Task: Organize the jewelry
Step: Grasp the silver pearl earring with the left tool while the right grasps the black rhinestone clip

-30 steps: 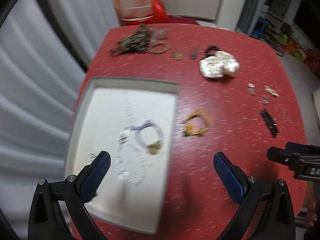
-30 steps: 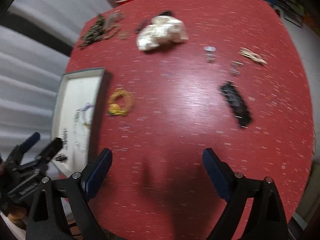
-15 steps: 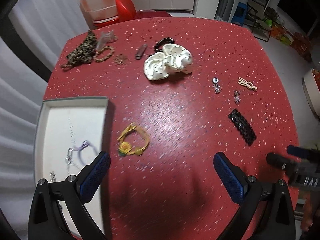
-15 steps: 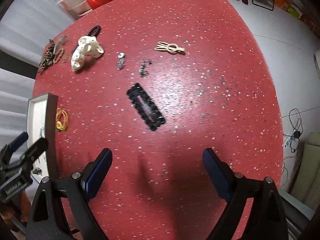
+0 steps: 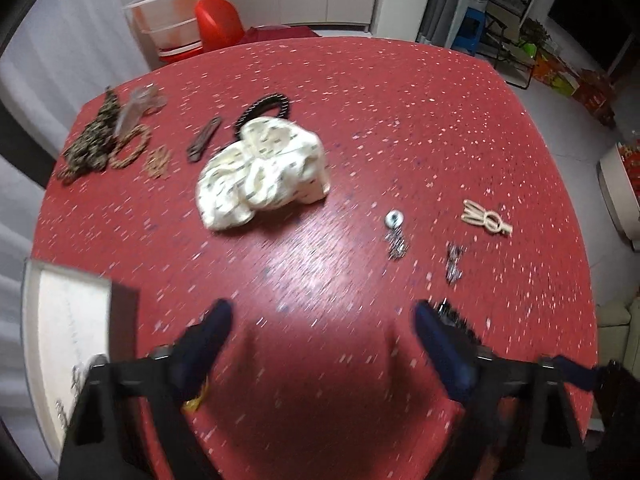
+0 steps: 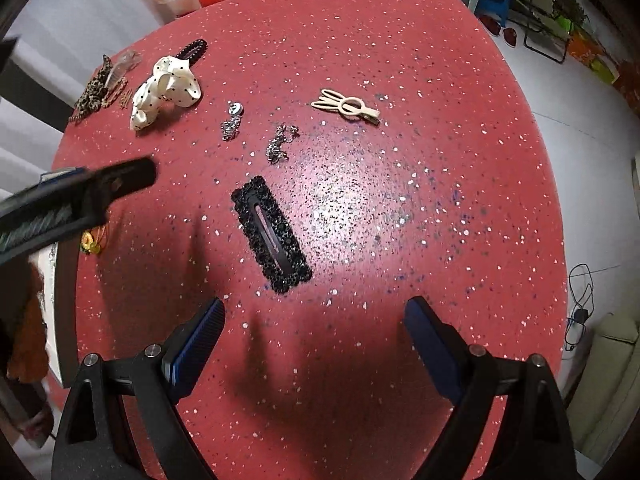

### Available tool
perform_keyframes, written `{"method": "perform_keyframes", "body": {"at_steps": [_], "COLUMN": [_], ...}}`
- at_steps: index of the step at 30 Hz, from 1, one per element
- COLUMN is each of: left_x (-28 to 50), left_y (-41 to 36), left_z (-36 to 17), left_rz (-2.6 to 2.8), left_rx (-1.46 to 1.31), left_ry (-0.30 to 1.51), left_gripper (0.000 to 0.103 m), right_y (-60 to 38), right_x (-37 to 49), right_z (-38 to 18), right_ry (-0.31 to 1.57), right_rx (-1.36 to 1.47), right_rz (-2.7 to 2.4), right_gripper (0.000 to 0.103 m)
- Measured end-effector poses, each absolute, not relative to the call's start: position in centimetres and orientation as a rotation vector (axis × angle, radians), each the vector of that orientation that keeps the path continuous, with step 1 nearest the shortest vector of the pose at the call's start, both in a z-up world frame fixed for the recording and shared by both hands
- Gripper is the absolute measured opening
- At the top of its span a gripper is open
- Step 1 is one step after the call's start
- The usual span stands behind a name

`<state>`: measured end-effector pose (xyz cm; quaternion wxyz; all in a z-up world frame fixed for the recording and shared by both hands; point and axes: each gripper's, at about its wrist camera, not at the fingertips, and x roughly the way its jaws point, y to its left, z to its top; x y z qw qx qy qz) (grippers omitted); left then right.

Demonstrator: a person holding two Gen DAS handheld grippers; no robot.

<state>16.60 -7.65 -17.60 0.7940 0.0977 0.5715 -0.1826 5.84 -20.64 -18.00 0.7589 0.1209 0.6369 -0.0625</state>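
Note:
Jewelry lies scattered on a red speckled table. My left gripper points down over bare tabletop; its jaws are closing with nothing between them. A yellow bracelet peeks out behind its left finger, beside the white tray. My right gripper is open and empty, just short of a black beaded hair clip. Beyond the clip lie two silver earrings and a cream hair clip. A left gripper finger reaches in from the left, above the yellow bracelet.
A white dotted scrunchie, a black coil hair tie, a dark barrette and a leopard scrunchie with brown bracelets sit at the far left. A plastic basin and a red stool stand behind the table. Floor lies beyond the right edge.
The left gripper swung right, off the tray and past the yellow bracelet, and its jaws narrowed. The right gripper moved right until the black clip lay just ahead of it.

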Motion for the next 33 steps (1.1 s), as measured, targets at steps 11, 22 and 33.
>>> {"method": "perform_keyframes", "body": {"at_steps": [11,22,33], "left_x": [19.6,20.1,19.7], "left_y": [-11.7,-13.2,-14.1], "left_z": [-19.8,-20.7,-20.6], "left_rz": [-0.449,-0.475,-0.500], "left_rx": [0.194,0.210,0.209], "left_ry": [1.216,1.200,1.192], "left_gripper": [0.073,0.053,0.011], "right_y": [-19.4,-17.7,-16.6], "right_x": [7.5,9.1,9.3], "right_z": [-19.3,-20.7,-20.7], "right_ry": [1.312,1.270,1.236], "right_rx": [0.180,0.117,0.052], "right_rz": [-0.117,-0.117,-0.136], "right_gripper": [0.093,0.075,0.038]}}
